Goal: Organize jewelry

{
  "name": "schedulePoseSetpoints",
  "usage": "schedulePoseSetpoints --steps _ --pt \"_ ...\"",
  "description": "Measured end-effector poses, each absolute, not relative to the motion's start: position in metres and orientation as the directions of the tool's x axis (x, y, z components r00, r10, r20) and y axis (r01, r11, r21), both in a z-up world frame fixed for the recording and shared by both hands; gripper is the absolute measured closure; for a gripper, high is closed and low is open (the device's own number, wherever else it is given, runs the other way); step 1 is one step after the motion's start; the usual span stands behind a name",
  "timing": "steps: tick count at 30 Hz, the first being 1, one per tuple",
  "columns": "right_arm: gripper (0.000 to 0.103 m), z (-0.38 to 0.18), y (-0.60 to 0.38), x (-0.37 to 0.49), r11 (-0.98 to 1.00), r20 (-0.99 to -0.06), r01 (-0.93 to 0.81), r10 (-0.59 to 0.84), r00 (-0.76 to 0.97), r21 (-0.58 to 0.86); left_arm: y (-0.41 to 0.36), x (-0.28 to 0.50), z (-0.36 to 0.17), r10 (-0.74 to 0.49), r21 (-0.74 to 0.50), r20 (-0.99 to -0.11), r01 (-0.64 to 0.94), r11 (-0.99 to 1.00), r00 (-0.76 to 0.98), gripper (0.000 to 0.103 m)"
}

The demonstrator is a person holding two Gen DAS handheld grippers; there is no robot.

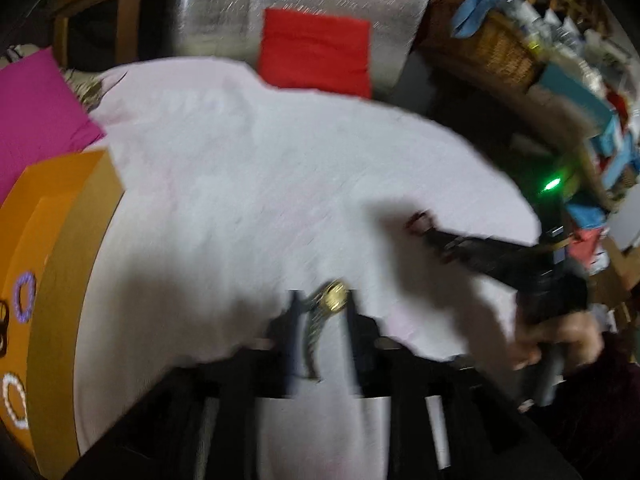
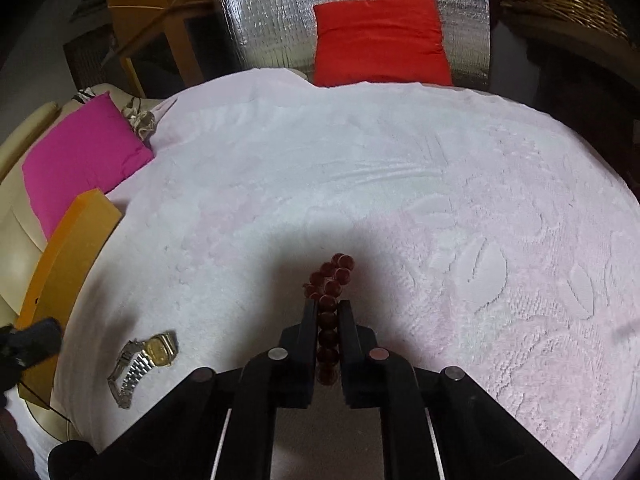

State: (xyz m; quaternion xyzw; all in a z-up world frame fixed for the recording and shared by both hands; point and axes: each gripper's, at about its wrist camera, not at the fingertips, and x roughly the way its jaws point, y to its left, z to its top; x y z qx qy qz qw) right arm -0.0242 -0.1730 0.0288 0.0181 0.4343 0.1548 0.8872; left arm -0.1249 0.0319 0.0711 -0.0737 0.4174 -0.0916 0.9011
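dark red bead bracelet (image 2: 329,312) pinched between the right gripper (image 2: 328,310) jaws, a loop of beads poking out past the tips, hanging over the pale pink towel (image 2: 400,184). gold-faced watch (image 2: 148,358) with steel band lying on the towel, well left of those jaws. left gripper (image 1: 322,312) parted around the watch, face sitting between the fingertips, band trailing back toward the camera; blurred view, so probably not yet clenched, no firm grasp visible. orange box (image 1: 60,216) far left of the left jaws, already holding a purple bead ring (image 1: 24,296), a white bead ring (image 1: 14,400) and something dark at the edge. partly done then: some pieces boxed, bracelet and watch left to carry over.
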Motion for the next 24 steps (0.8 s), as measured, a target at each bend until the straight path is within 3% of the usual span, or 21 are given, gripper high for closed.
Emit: schedulePoseSetpoints --steps 2,11,15,20,24 --pt "0.093 0.026 -0.174 -0.025 0.951 -0.774 -0.255 0.291 0.563 0.172 0.028 -0.123 0.06 -0.222 -0.2 -0.758 0.105 0.974 0.613 0.045" --pt "0.093 0.019 -0.178 -0.02 0.952 -0.795 -0.23 0.296 0.53 0.201 -0.009 -0.088 0.034 -0.152 -0.006 -0.8 0.244 0.97 0.581 0.044" --pt "0.093 0.018 -0.178 -0.019 0.954 -0.799 -0.228 0.29 0.526 0.196 -0.008 -0.075 0.023 -0.208 -0.034 -0.82 0.318 0.948 0.533 0.068" --pt "0.092 0.018 -0.177 -0.016 0.955 -0.801 -0.221 0.287 0.526 0.197 -0.014 -0.076 0.018 -0.236 -0.034 -0.834 0.381 0.924 0.499 0.081" --pt "0.092 0.018 -0.176 -0.016 0.956 -0.801 -0.22 0.285 0.527 0.195 -0.011 -0.075 0.018 -0.24 -0.065 -0.828 0.338 0.939 0.507 0.084"
